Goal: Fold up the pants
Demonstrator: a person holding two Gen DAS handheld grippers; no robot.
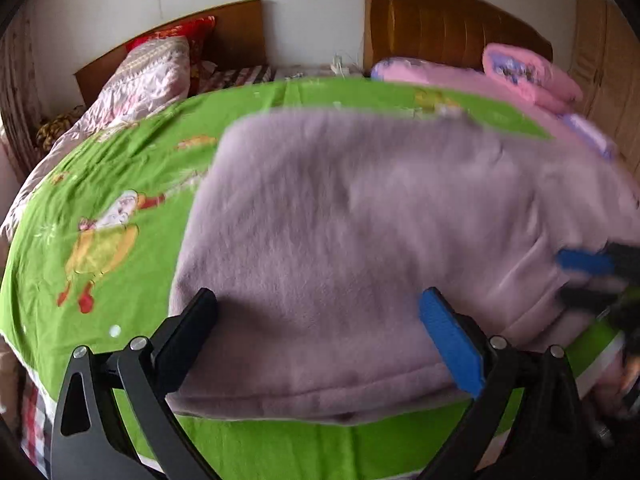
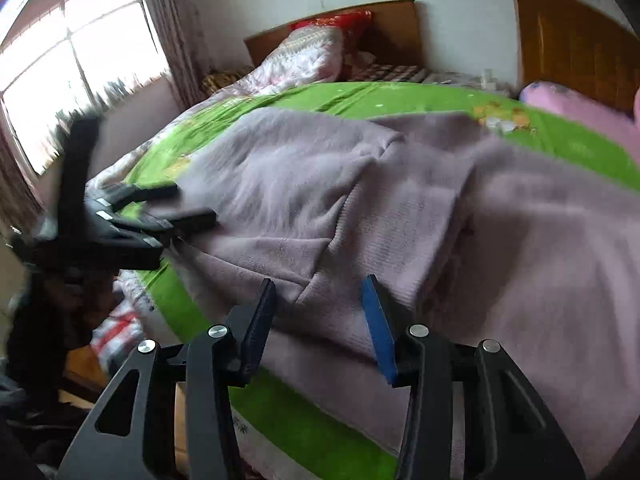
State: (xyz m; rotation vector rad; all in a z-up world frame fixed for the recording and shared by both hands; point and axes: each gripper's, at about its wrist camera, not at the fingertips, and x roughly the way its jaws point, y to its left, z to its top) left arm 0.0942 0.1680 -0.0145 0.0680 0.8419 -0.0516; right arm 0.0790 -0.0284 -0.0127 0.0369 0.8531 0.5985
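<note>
Lying partly folded on the green cartoon-print bedsheet [image 1: 120, 168]: soft lilac fleece pants [image 1: 360, 220], one layer doubled over (messily), further folds remaining. Hovering at the near hem, left gripper [image 1: 320, 320] and right gripper [image 2: 318, 312], both spread, grasping nothing.

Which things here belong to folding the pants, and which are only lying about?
For the job:
- lilac fleece pants, spread on the bed
- green sheet, the surface beneath them
- left gripper, open
- right gripper, open

Only lying about:
- pink quilt
- red pillow
- floral quilt
- wooden headboard
</note>
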